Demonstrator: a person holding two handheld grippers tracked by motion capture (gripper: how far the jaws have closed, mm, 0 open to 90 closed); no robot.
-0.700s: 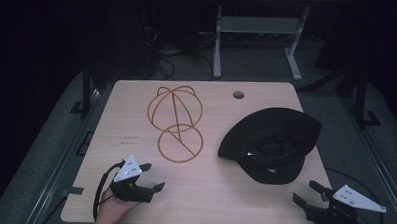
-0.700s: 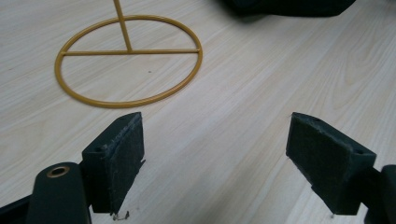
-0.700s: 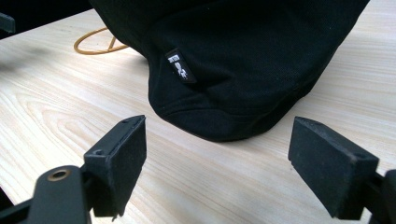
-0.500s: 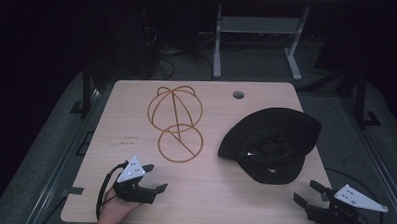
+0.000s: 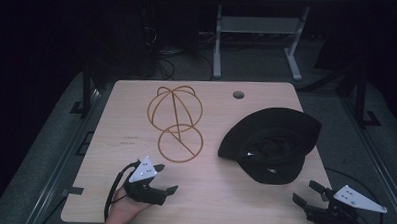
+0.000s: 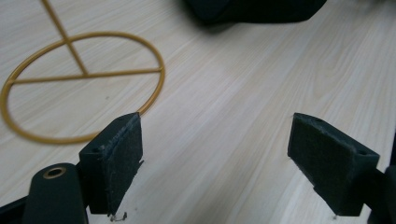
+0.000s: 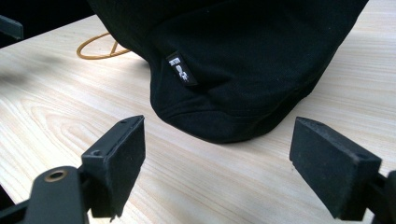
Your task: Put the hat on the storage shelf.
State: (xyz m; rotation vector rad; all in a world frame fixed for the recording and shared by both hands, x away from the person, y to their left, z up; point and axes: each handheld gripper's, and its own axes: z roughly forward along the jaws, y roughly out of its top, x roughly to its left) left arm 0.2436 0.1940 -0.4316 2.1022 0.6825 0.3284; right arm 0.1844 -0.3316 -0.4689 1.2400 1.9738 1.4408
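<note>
High view: both tongs apart over the surface [image 5: 110, 154]
Left tongs [image 5: 165, 180] near the wire stand [image 5: 176, 122]; right tongs [image 5: 310, 193] just before the hat [image 5: 270, 142]

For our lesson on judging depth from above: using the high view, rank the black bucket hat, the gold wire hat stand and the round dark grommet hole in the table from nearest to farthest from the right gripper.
1. Black bucket hat, just ahead of the right gripper, on the table's right.
2. Gold wire hat stand, lying left of centre.
3. Round dark grommet hole, near the far edge.
</note>
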